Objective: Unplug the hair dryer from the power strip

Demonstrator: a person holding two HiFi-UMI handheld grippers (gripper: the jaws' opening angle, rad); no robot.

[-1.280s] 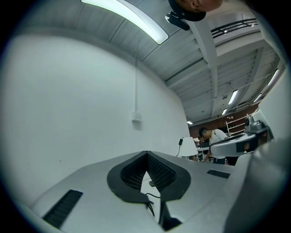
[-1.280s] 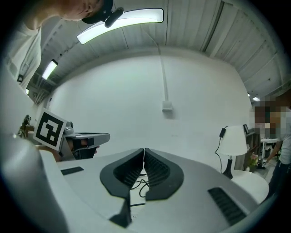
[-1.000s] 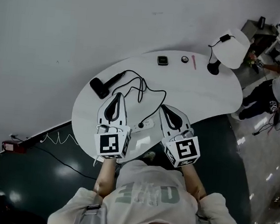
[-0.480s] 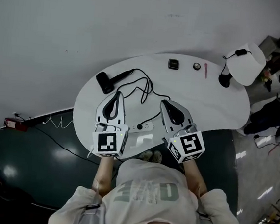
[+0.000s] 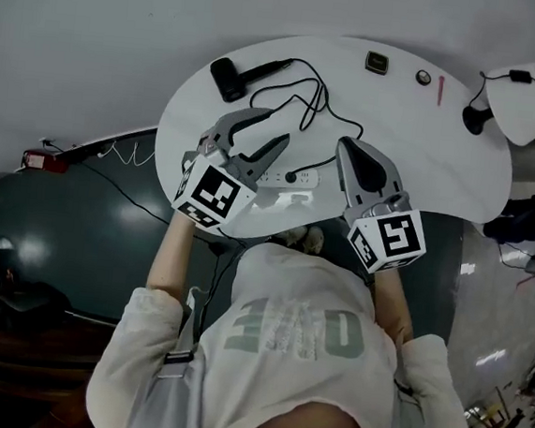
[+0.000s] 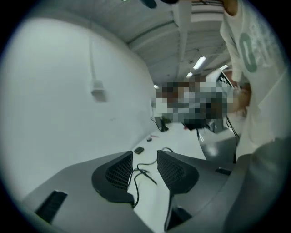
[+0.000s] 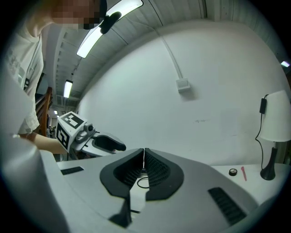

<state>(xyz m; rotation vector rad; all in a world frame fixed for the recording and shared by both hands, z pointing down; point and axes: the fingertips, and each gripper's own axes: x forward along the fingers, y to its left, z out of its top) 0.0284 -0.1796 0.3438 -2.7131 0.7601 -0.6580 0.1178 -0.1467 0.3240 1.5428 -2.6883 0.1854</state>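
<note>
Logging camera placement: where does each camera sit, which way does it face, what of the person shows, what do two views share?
Head view: on the person's head, steeply down onto table, hair dryer, power strip; shirt and forearms show.
Left gripper view: on the left gripper, across the table along its jaws, which have just been opening, nothing held between them; shirt at right.
Right gripper view: on the right gripper, facing the wall along shut jaws; sleeve at left.
Shared: the lamp, in head and right gripper views.
</note>
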